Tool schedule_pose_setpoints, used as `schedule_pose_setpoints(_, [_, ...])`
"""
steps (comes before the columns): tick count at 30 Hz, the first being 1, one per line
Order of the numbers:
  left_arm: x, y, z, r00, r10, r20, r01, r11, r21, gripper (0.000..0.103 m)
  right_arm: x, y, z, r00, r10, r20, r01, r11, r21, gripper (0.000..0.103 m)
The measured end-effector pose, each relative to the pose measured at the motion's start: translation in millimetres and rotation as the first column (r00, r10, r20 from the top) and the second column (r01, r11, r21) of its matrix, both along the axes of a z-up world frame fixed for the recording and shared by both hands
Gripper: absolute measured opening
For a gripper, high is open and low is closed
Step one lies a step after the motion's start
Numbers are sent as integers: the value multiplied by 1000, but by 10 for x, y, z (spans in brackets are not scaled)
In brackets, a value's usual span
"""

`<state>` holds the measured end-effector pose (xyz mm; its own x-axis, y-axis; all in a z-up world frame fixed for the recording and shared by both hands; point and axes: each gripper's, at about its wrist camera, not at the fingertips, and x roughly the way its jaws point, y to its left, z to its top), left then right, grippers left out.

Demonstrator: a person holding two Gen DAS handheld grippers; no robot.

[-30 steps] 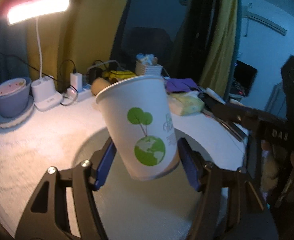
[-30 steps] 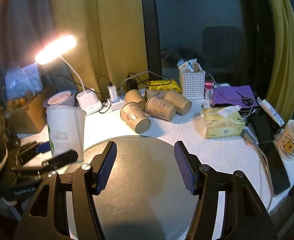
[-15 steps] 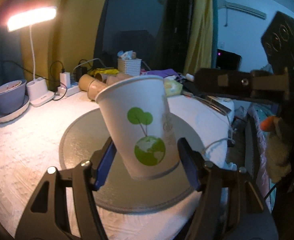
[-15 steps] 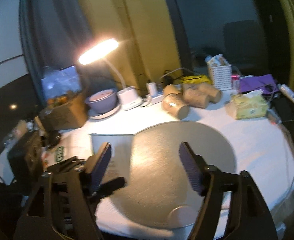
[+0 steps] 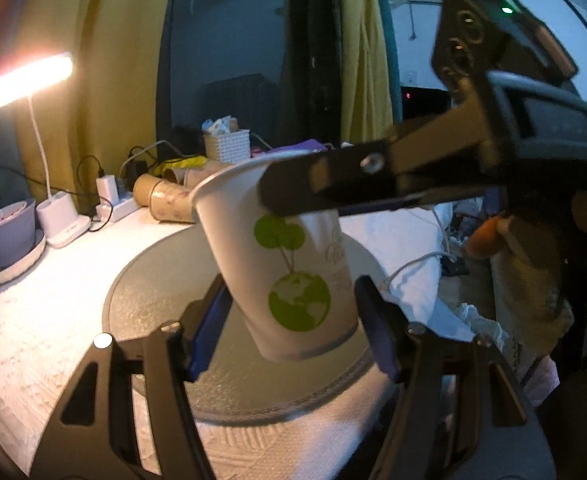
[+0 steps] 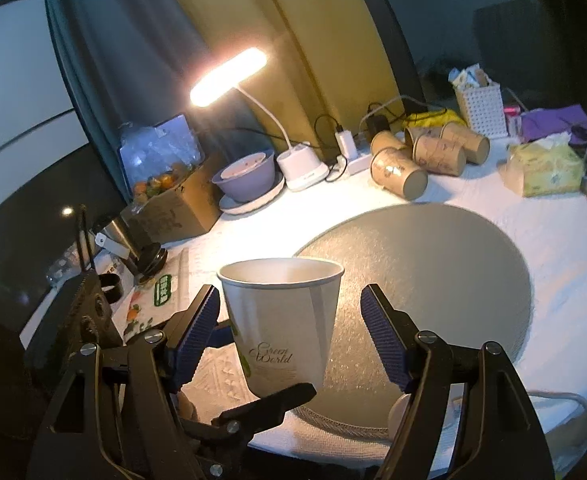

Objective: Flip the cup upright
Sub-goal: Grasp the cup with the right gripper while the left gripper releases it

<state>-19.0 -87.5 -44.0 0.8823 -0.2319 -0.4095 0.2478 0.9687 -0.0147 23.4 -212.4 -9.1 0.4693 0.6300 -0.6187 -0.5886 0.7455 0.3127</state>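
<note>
A white paper cup [image 5: 285,264] with a green tree-and-globe print is held mouth up, tilted a little, above the round grey mat [image 5: 165,300]. My left gripper [image 5: 289,328] is shut on its lower part. The cup also shows in the right wrist view [image 6: 281,320], between the blue pads of my right gripper [image 6: 289,332], which is open around it; a gap shows on the right side. The right gripper's finger [image 5: 333,184] crosses in front of the cup's rim in the left wrist view.
Several brown paper cups [image 6: 425,156] lie on their sides at the back of the white table. A lit desk lamp [image 6: 229,76], a purple bowl [image 6: 249,176], a white basket [image 6: 481,108], a tissue pack [image 6: 545,168] and a cardboard box [image 6: 173,204] stand around.
My right gripper has swung left and closed in until its open fingers sit around the cup. My left gripper still holds the cup, moved slightly toward the table's front edge.
</note>
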Motion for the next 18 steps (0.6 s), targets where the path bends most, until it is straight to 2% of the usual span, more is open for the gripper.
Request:
schedule_pose_setpoints(9, [-47, -59, -14, 1000, -23, 18, 22, 999, 36, 64, 80, 1, -137, 997, 31, -68, -30, 999, 16, 76])
schedule_pose_setpoints(13, [-45, -42, -25, 1000, -22, 13, 22, 999, 30, 64, 99, 36, -159, 996, 43, -72, -42, 999, 16, 70])
schedule_pose_setpoints(18, [-22, -19, -28, 1000, -17, 8, 17, 1000, 26, 66, 97, 54, -163, 997, 48, -66, -47, 999, 10, 69])
